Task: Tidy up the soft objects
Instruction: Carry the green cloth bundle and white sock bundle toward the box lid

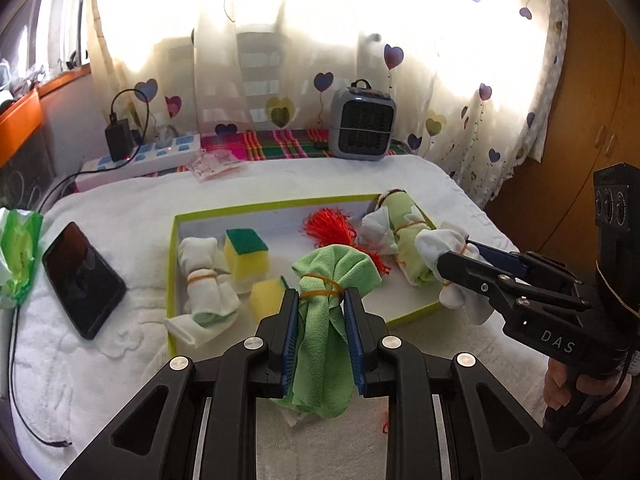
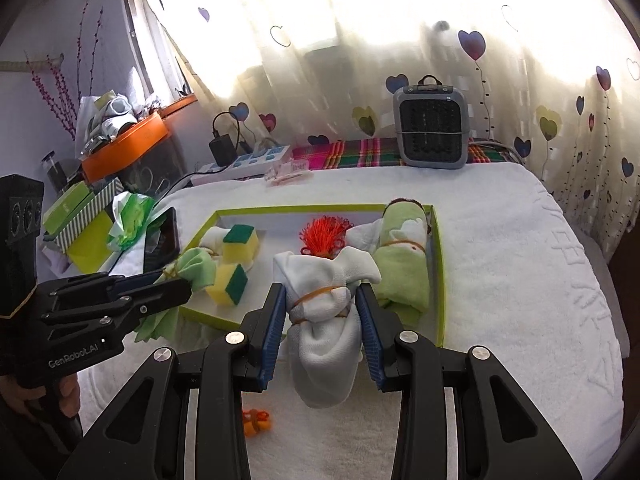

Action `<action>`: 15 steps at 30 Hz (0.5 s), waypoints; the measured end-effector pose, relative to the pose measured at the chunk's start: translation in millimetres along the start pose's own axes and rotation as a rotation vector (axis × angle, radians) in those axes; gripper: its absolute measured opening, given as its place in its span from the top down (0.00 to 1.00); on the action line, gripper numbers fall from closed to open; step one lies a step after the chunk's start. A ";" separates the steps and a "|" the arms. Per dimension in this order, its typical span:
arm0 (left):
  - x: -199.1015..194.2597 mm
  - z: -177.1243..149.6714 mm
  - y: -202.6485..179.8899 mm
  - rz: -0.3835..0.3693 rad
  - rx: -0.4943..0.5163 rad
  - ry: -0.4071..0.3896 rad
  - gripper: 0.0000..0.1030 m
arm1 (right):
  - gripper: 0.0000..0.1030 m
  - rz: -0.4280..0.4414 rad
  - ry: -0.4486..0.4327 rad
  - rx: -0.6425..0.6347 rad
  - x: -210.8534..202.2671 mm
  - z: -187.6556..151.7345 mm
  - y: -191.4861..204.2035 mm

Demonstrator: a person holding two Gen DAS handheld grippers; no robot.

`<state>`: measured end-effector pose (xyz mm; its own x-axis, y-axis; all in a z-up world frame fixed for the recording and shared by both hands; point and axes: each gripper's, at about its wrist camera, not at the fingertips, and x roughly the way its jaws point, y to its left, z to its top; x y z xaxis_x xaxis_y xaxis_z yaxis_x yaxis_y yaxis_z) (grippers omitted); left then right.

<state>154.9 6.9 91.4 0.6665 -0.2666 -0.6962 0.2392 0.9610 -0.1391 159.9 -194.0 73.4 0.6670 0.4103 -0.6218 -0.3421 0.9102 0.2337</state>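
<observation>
Blue-padded jaws of your left gripper (image 1: 321, 310) clamped on a green cloth bundle (image 1: 326, 320) bound with a rubber band, held clear of the towel, over the near edge of the tray; your right gripper (image 2: 322, 322) likewise clamped on a white cloth bundle (image 2: 326, 320), also banded, hanging over the tray's near rim. Beyond them, one shallow green-rimmed tray (image 2: 439, 280) on a white towel (image 2: 520, 280), holding: two yellow sponges with green faces (image 1: 245, 254) (image 1: 269, 293), one banded white bundle (image 1: 204, 284) at the left end, one red-orange tassel (image 2: 322, 236) at the middle, one green-and-white roll (image 2: 402, 264) at the right end. On the towel near you, a small orange scrap (image 2: 256, 420). Left of the tray, a black phone (image 1: 82, 278) lying flat. At the far edge, a grey heater (image 2: 430, 128) and a power strip (image 1: 152, 156) before the heart-print curtain (image 1: 460, 60)
</observation>
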 end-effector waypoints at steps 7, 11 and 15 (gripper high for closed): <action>22.8 24.2 5.8 0.011 -0.007 0.004 0.79 | 0.64 -0.019 0.014 -0.002 22.2 15.7 -4.9; 38.6 31.8 10.4 0.020 -0.018 0.021 0.79 | 0.64 -0.031 0.029 -0.010 37.1 21.4 -7.0; 52.6 37.8 14.8 0.016 -0.030 0.032 0.79 | 0.64 -0.043 0.044 -0.011 50.4 23.8 -10.4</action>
<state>220.2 4.2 79.3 0.6473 -0.2490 -0.7204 0.2066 0.9671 -0.1486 212.8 -181.4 57.4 0.6516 0.3674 -0.6636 -0.3210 0.9262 0.1976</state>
